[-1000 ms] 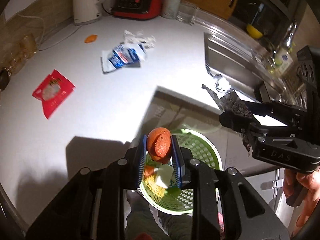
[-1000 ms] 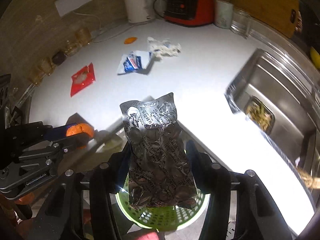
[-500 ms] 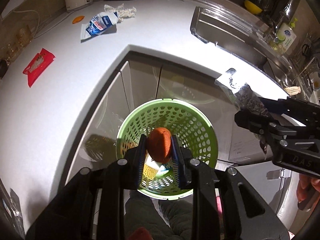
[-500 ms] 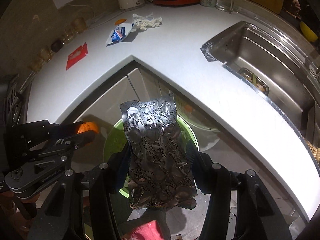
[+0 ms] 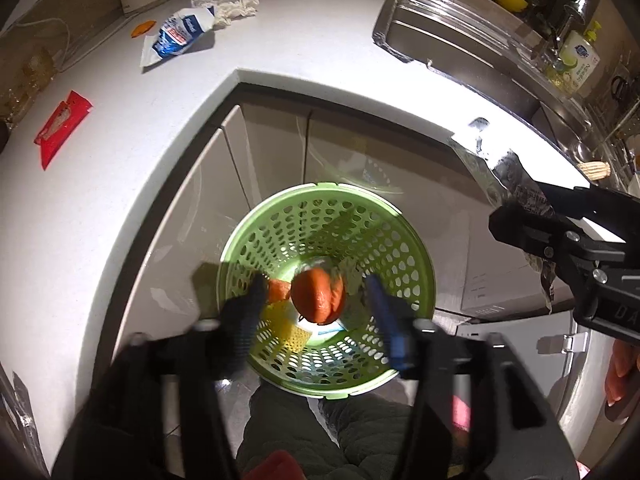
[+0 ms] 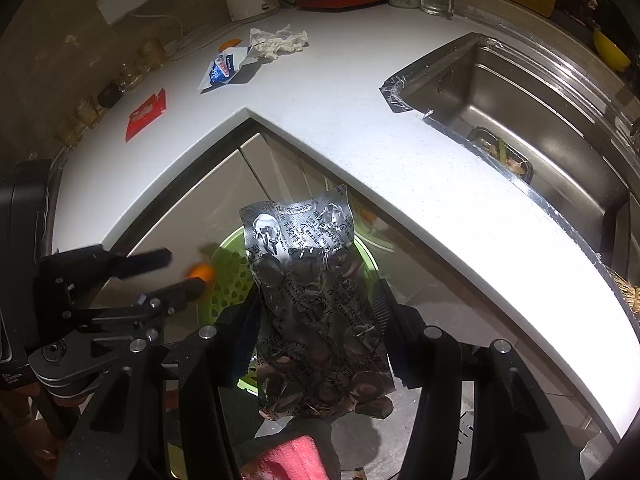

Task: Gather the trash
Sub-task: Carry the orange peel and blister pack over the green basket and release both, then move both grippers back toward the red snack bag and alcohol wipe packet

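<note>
Above the green basket (image 5: 326, 292), the left gripper (image 5: 316, 312) has its jaws spread wide, and the orange peel (image 5: 318, 296) sits free between them. The right gripper (image 6: 316, 312), also above the basket, clamps a foil pill pack (image 6: 316, 304).

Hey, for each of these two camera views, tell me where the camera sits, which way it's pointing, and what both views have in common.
Left wrist view: sits on the left tongs, looks steeply down into the green basket below the counter edge; its spread blurred fingers, the orange peel between them, the person's legs and the right tongs show.
Right wrist view: sits on the right tongs, looks down and forward over the counter toward the sink; its fingers grip a foil blister pack.
Shared: basket, counter, red wrapper, blue-white packet, sink.
</note>
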